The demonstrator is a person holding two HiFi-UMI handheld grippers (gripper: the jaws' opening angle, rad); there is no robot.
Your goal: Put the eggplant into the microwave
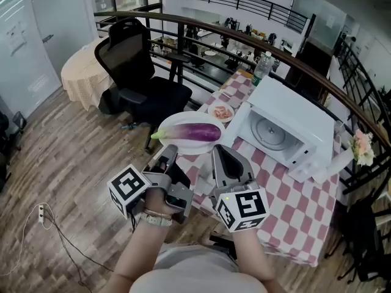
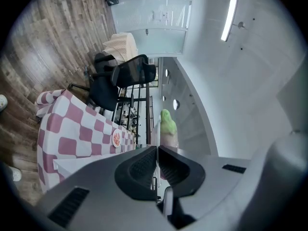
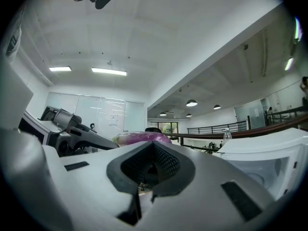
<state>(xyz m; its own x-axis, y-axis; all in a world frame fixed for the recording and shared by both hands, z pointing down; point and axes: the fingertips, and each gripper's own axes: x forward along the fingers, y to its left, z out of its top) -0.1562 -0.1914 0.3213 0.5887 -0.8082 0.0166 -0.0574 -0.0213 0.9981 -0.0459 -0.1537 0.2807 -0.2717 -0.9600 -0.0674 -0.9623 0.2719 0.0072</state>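
Note:
A purple eggplant (image 1: 197, 132) with a green stem lies on a white plate (image 1: 176, 122), held in the air at the near edge of the table. My left gripper (image 1: 170, 149) is shut on the plate's near-left rim, and in the left gripper view the thin rim (image 2: 157, 137) runs between the closed jaws (image 2: 157, 150). My right gripper (image 1: 219, 149) is shut on the near-right rim; the eggplant (image 3: 144, 137) shows just above its jaws (image 3: 154, 147). The white microwave (image 1: 305, 116) stands to the right with its door open and the turntable (image 1: 270, 133) visible.
The table has a pink-and-white checked cloth (image 1: 293, 206). A small plate of food (image 1: 221, 111) and a bottle (image 1: 261, 69) sit behind the held plate. A black office chair (image 1: 137, 72) stands to the left, a curved railing (image 1: 256, 44) behind, and flowers (image 1: 363, 146) at far right.

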